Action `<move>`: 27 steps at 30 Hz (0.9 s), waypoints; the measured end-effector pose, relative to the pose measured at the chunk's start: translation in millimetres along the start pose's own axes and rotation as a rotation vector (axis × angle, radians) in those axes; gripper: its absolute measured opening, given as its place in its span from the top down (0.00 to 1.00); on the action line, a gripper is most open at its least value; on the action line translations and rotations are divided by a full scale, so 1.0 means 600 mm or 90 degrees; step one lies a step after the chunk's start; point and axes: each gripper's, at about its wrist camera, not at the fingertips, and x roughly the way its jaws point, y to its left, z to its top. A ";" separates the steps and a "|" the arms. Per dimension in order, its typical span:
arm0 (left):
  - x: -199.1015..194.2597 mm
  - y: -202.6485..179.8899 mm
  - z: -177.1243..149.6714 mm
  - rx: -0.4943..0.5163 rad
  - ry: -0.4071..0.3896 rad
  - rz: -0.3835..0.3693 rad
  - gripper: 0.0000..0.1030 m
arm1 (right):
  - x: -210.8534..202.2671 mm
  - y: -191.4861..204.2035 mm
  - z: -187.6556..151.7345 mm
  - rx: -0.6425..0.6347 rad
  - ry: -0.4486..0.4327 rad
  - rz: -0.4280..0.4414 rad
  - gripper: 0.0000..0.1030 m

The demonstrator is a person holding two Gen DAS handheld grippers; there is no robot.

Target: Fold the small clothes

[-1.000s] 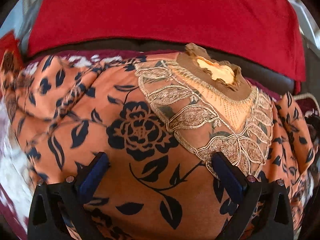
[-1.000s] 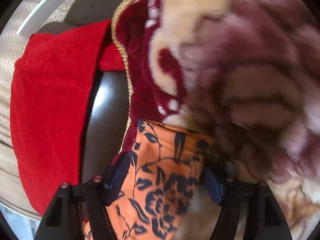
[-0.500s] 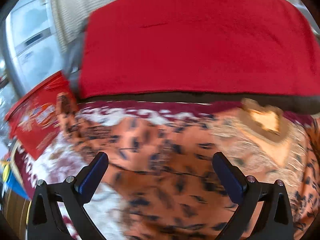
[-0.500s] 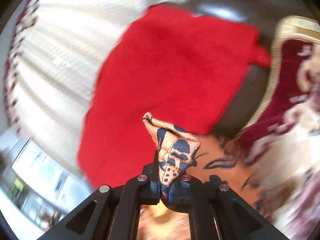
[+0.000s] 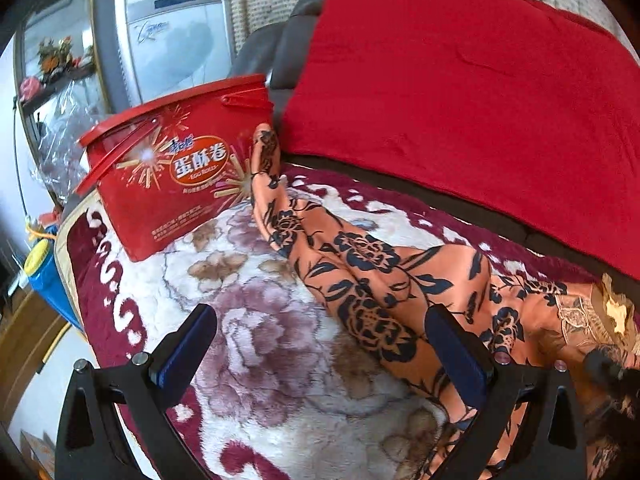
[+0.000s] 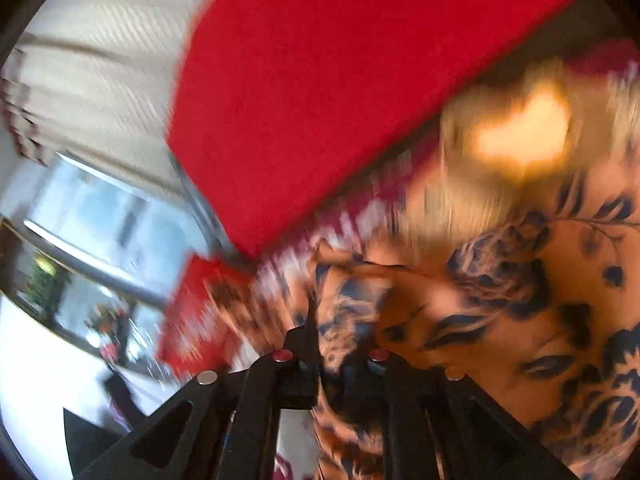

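Left gripper [image 5: 320,344]: jaws spread wide, nothing pinched. Orange floral top [image 5: 368,280] lies on plush blanket [image 5: 248,320], running from right finger [image 5: 456,352] up and ahead toward red box [image 5: 172,184]. Right gripper [image 6: 336,360]: jaws narrow but parting, fold of top [image 6: 500,300] between them; view blurred, pad contact unclear. Red cloth [image 5: 460,80] beyond.

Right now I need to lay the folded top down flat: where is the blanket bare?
Bare floral blanket lies between the red egg-roll box and the orange floral garment, ahead of the left gripper. To the right it is crowded: the garment covers the blanket up to the red throw.
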 end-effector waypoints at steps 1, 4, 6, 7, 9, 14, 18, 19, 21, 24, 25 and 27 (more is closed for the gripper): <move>0.001 0.001 0.000 0.000 0.002 -0.003 0.00 | 0.026 -0.001 -0.013 0.004 0.044 -0.002 0.40; 0.001 0.002 0.002 -0.006 0.011 -0.020 0.00 | 0.018 0.005 -0.049 -0.018 0.053 0.033 0.14; -0.004 -0.006 -0.001 -0.010 0.005 -0.045 0.00 | -0.012 0.022 -0.045 -0.061 0.047 0.040 0.14; -0.010 -0.015 -0.005 -0.004 -0.002 -0.057 0.00 | -0.032 0.036 -0.055 -0.073 0.037 0.042 0.14; -0.021 -0.051 -0.017 0.037 -0.016 -0.076 0.00 | -0.084 0.055 -0.054 -0.110 -0.016 0.006 0.14; 0.023 -0.163 -0.065 0.173 0.049 -0.065 0.00 | -0.215 -0.023 -0.007 -0.113 -0.088 -0.177 0.19; 0.078 -0.229 -0.106 0.254 0.154 -0.064 0.00 | -0.209 -0.129 0.011 -0.031 -0.015 -0.240 0.22; 0.079 -0.229 -0.104 0.248 0.152 -0.062 0.00 | -0.217 -0.135 0.010 -0.038 -0.037 -0.216 0.22; 0.065 -0.210 -0.076 0.205 0.132 -0.087 0.00 | -0.219 -0.121 0.014 -0.058 -0.035 -0.214 0.21; 0.043 -0.146 -0.016 0.105 0.065 -0.086 0.00 | -0.242 -0.093 0.018 -0.094 -0.067 -0.174 0.21; 0.044 -0.121 0.002 0.072 0.043 -0.061 0.00 | -0.247 -0.081 0.019 -0.113 -0.080 -0.172 0.21; 0.064 -0.063 0.035 0.005 0.007 0.008 0.00 | -0.240 -0.066 0.017 -0.129 -0.096 -0.171 0.21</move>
